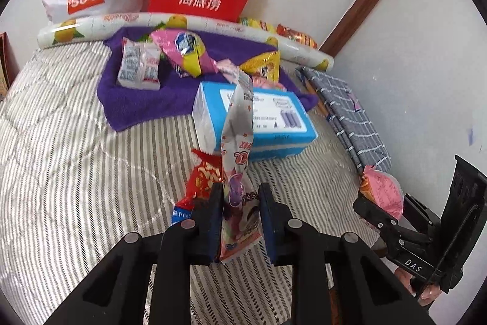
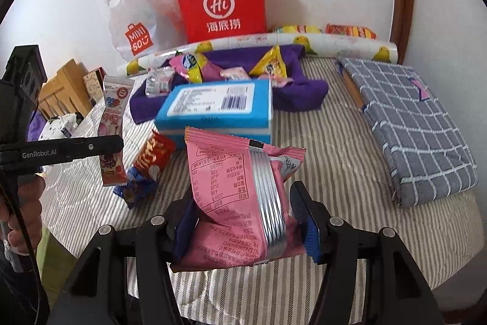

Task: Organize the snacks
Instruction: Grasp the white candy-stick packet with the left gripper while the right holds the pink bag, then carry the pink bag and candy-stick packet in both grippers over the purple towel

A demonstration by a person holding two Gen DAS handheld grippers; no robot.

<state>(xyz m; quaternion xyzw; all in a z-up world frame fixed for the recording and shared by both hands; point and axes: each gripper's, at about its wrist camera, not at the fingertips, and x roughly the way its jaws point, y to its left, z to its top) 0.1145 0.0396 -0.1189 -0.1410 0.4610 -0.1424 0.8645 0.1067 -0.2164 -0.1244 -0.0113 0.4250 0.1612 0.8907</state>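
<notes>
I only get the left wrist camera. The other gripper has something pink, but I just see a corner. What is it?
Observer: The right gripper is shut on a pink snack packet, back side up, a silver seam running down it.
Child: What's my packet's other side like?
Observer: The long packet in the left gripper is pink there, with a round red logo near its top.
Child: What's left of the bed?
Observer: A wooden piece of furniture stands beside it.
</notes>
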